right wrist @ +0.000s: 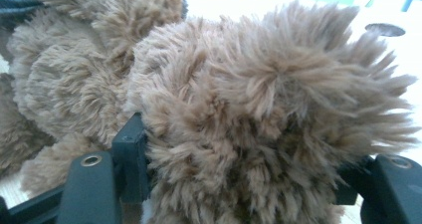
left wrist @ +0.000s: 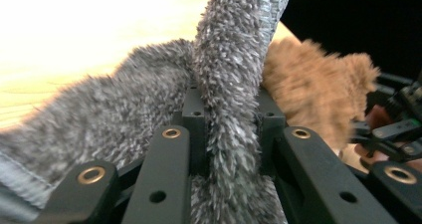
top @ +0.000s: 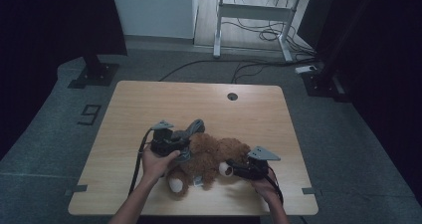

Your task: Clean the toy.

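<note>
Item one: brown plush bear (top: 214, 157), lying near the front edge of the wooden counter (top: 149, 104), between my two hands, pale foot pads toward me. Item two: grey fleecy cloth (top: 191, 132), a long strip draped over the bear's left side and running up behind it. Item three: my left gripper (top: 171, 143), jaws closed tight on a fold of that grey cloth; in the left gripper view the strip (left wrist: 229, 84) stands pinched upright between them, with the bear's fur (left wrist: 318, 84) just beyond. Item four: my right gripper (top: 239, 168), jaws about half closed and pressed on a thick tuft of the bear, by my reading near its head; in the right gripper view the fur (right wrist: 259, 114) bulges out between and over them. Step in hand, as I judge it: parting cloth from bear, one hand anchoring the toy while the other draws the strip. Next move calls for: my right grip staying firm and low on the counter, my left pulling the cloth up and away along its length, slowly, since fleece clings to plush and the bear may drag along.
</note>
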Available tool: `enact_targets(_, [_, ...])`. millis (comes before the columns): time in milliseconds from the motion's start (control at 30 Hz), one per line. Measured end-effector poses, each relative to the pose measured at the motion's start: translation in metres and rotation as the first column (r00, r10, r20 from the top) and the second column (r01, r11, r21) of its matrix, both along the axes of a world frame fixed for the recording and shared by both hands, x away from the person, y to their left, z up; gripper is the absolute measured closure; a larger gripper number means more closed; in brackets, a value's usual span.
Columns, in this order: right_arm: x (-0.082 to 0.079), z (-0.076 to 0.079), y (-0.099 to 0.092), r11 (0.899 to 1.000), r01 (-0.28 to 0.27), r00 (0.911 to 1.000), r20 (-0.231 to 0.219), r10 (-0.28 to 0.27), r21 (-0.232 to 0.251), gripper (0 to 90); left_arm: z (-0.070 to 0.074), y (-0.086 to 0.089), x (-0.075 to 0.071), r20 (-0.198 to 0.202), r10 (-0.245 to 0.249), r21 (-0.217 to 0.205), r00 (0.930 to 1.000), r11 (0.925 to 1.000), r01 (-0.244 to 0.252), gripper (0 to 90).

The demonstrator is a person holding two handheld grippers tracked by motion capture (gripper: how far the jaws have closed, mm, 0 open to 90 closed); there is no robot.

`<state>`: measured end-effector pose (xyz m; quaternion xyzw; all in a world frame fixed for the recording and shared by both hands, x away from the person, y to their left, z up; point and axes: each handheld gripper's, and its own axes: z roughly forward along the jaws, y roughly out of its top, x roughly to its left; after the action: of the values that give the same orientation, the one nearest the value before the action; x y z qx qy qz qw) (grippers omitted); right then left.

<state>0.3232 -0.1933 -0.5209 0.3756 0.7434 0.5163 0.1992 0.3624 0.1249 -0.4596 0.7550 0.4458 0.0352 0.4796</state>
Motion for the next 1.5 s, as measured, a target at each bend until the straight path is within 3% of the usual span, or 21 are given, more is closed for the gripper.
enact_targets(167, [-0.001,0.001,-0.004,0.999,-0.014,0.9993,-0.033,0.015,0.034,21.7,-0.011,0.0,-0.01,0.024,0.017,0.0,0.9996,0.9999,-0.017,74.3])
enact_targets(267, [0.001,0.01,-0.008,0.998,-0.024,0.9961,-0.083,0.029,0.052,12.9,-0.016,0.002,-0.021,0.055,0.024,-0.004,0.9982,0.9997,-0.024,74.7])
enact_targets(367, [-0.001,0.022,-0.012,0.998,-0.023,0.996,-0.084,0.028,0.058,12.4,-0.02,0.002,-0.031,0.09,0.027,0.0,0.9956,0.9996,-0.027,74.9])
enact_targets(467, [-0.002,0.037,-0.02,0.994,-0.003,0.9981,-0.061,0.01,0.111,12.2,-0.023,0.003,-0.04,0.115,0.019,-0.001,0.9931,0.9998,-0.019,75.0])
enact_targets(533, [0.003,0.045,-0.022,0.995,0.006,0.9982,-0.059,0.0,0.099,11.3,-0.025,0.004,-0.046,0.123,0.011,-0.012,0.9923,0.9999,-0.009,75.0])
enact_targets(667, [0.024,0.054,-0.016,0.997,-0.011,0.9928,-0.118,0.02,0.079,8.1,-0.027,0.005,-0.054,0.139,0.009,-0.023,0.9902,0.9997,-0.006,75.0])
enact_targets(767, [0.035,0.048,-0.005,0.997,-0.068,0.9767,-0.201,0.074,0.035,3.8,-0.028,0.005,-0.055,0.139,0.006,-0.026,0.9902,0.9997,-0.002,75.0])
enact_targets(867, [0.037,0.032,0.002,0.992,-0.125,0.9495,-0.288,0.125,0.019,0.5,-0.027,0.005,-0.055,0.14,-0.005,-0.019,0.9902,0.9998,0.008,75.0])
enact_targets(1067, [0.032,0.011,-0.003,0.99,-0.136,0.9131,-0.385,0.134,0.021,0.7,-0.026,0.003,-0.058,0.139,-0.021,-0.022,0.99,0.9995,0.024,74.9])
enact_targets(1133, [0.029,0.01,-0.003,0.99,-0.14,0.9131,-0.385,0.135,0.015,5.0,-0.026,0.003,-0.059,0.141,-0.019,-0.02,0.9898,0.9996,0.022,74.9])
enact_targets(1267, [0.029,0.011,-0.003,0.99,-0.142,0.9179,-0.373,0.135,0.008,22.3,-0.026,0.004,-0.057,0.131,-0.01,-0.036,0.9914,0.9992,0.015,74.8])
enact_targets(1400, [0.023,0.016,-0.002,0.987,-0.159,0.9367,-0.318,0.147,-0.011,41.0,-0.024,0.006,-0.055,0.122,-0.011,-0.051,0.9925,0.9986,0.017,74.7])
enact_targets(1500, [0.022,0.017,-0.004,0.987,-0.156,0.941,-0.3,0.157,0.025,46.9,-0.021,0.009,-0.054,0.115,-0.012,-0.062,0.9933,0.9979,0.019,74.6])
